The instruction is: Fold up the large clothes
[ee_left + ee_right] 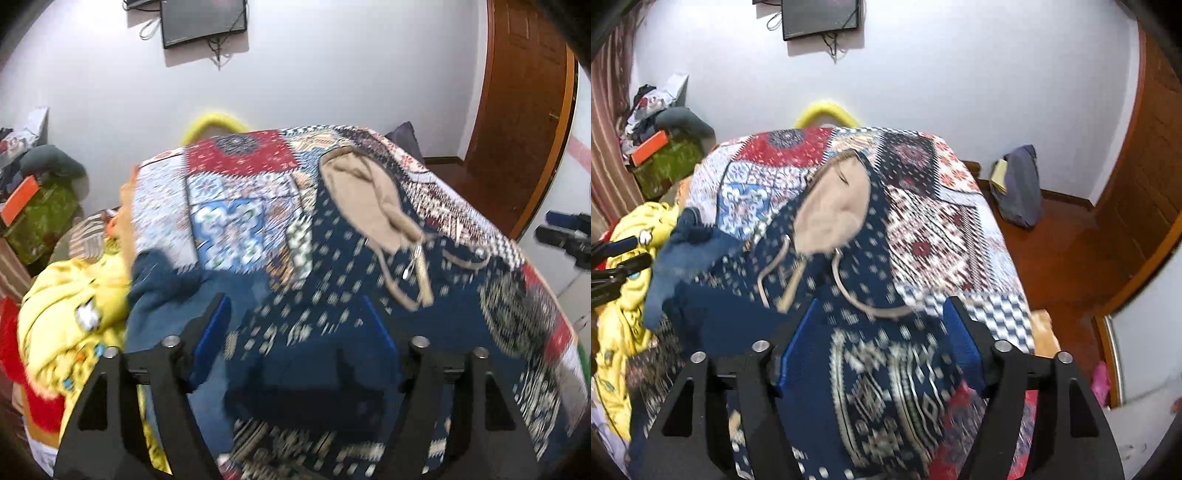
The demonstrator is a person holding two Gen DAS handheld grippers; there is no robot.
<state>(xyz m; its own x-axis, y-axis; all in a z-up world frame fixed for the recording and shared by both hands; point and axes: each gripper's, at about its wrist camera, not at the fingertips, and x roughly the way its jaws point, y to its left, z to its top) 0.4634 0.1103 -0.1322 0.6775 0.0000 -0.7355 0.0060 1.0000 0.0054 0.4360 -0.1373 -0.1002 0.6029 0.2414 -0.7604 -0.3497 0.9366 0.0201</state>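
A navy patterned hoodie (325, 295) with a beige-lined hood (362, 195) and beige drawstrings lies on the bed's patchwork quilt (236, 206). It also shows in the right wrist view (871, 362), with its hood (834, 210) toward the far side and one sleeve (687, 254) bunched at the left. My left gripper (295, 317) is open just above the hoodie's body. My right gripper (881, 321) is open above the hoodie's lower chest. The left gripper's fingers (620, 254) show at the left edge of the right wrist view. The right gripper's fingers (565, 232) show at the right edge of the left wrist view.
A pile of yellow and red clothes (70, 306) lies at the bed's left side. A green box with an orange lid (665, 158) stands by the curtain. A grey bag (1019, 188) sits on the wooden floor right of the bed. A wooden door (524, 110) is at the right.
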